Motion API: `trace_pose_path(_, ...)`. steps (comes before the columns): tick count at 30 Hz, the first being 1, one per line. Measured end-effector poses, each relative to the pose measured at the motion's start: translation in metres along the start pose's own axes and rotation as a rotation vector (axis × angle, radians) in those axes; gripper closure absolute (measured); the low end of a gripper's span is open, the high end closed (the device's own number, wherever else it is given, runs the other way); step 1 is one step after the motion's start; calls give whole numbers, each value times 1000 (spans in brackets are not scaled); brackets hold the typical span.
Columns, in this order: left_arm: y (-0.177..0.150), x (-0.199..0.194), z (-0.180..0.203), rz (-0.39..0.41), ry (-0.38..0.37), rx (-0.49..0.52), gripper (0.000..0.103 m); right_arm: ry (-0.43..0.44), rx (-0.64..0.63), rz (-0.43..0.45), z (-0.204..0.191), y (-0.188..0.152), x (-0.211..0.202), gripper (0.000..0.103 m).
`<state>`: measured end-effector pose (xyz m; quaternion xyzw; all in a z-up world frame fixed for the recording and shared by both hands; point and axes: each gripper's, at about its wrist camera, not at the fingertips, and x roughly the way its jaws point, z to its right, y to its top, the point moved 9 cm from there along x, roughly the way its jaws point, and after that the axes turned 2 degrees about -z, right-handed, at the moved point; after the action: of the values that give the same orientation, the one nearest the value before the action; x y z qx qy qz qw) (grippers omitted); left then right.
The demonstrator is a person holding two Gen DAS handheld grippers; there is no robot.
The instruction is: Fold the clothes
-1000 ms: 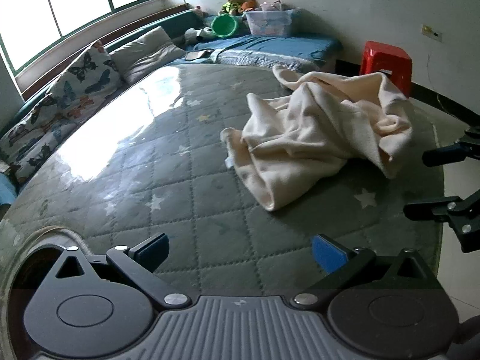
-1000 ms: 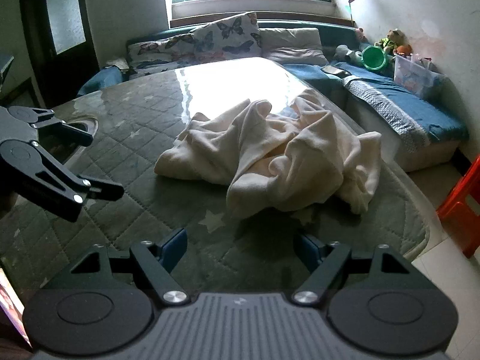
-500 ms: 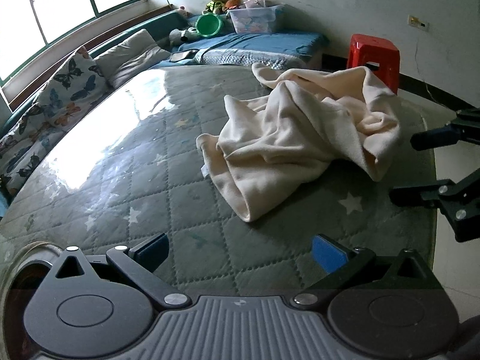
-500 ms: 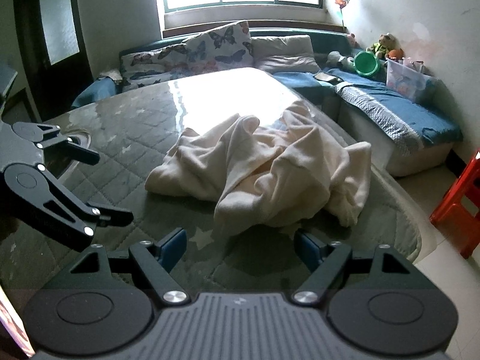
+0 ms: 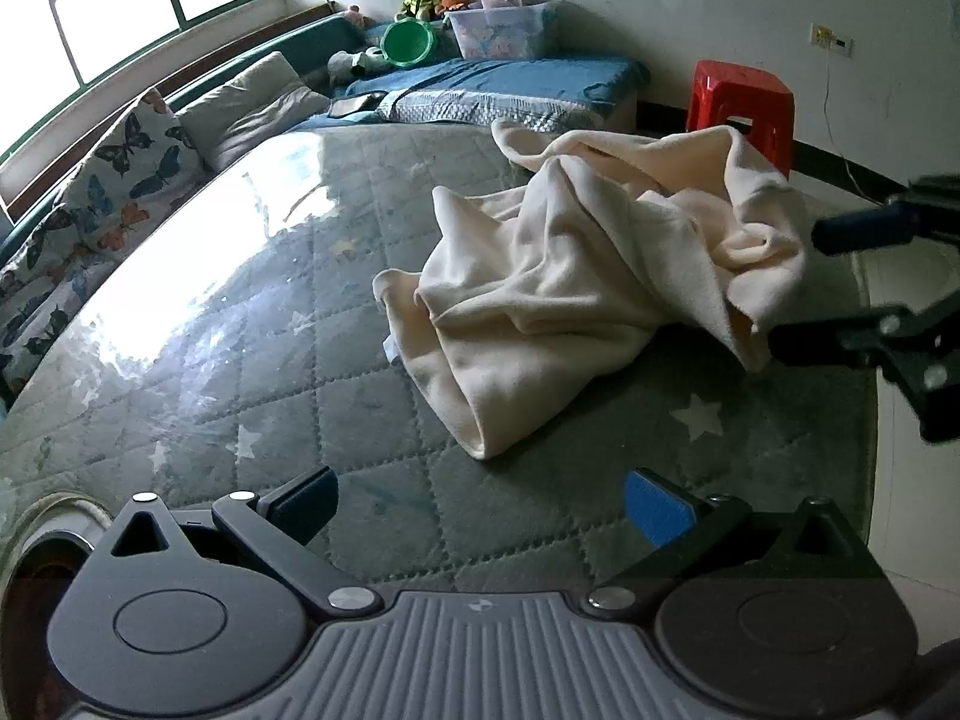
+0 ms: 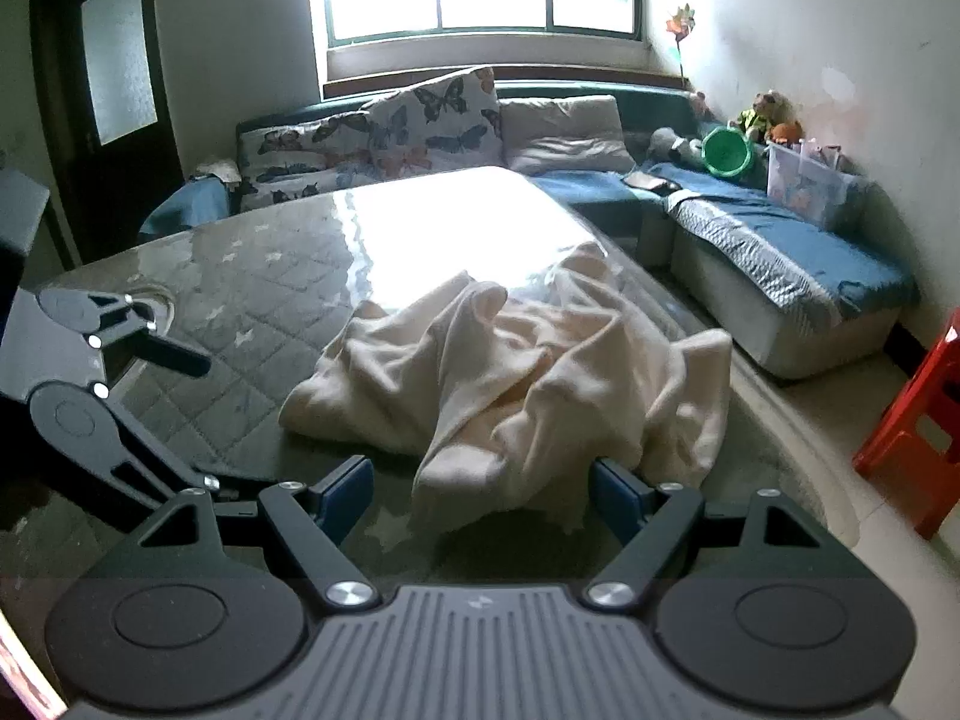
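Quilted grey-green mat (image 5: 252,360) w/ star print, sofa cushions behind; cream garment (image 6: 516,384) lies in a crumpled heap, no fold made yet, so task looks barely begun. Left gripper (image 5: 480,501) released & empty, heap ahead and to its right. Right gripper (image 6: 480,495) also spread wide, nothing held, heap's near edge just ahead between its fingers; all flattening + folding still left.

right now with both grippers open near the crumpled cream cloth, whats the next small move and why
Probably ease the right gripper forward and close it on the near edge of the cream cloth. The cloth lies bunched and unfolded on the quilted table. Its nearest fold already sits between the right gripper's open jaws, while the left gripper stands farther off, holding nothing.
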<state>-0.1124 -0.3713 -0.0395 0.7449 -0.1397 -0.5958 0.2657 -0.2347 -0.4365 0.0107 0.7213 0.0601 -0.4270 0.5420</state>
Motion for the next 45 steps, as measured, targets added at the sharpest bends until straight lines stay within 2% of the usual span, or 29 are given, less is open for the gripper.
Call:
trace_pose_path(10, 0, 4, -1, -11, -3, -6, 0, -37, -59, 90, 0, 34, 1, 22)
trace_pose_path(15, -1, 5, -2, -16, -3, -12, 0, -6, -94, 111, -8, 48, 9, 25)
trace_pose_path(24, -3, 7, -3, -25, -1, -13, 0, 44, -101, 18, -13, 45, 60, 42)
trace_pose_path(32, -6, 10, -7, -32, 2, -21, 0, 81, -70, -34, -8, 29, 79, 67)
trace_pose_path(34, -7, 10, -8, -35, 4, -23, 0, 88, -59, -30, -7, 27, 76, 77)
trace_pose_path(39, -10, 10, -11, -37, 7, -29, 0, 110, -58, -31, -11, 24, 72, 82)
trace_pose_path(45, -13, 7, -13, -36, 13, -31, 0, 171, -84, -33, -33, 24, 67, 83)
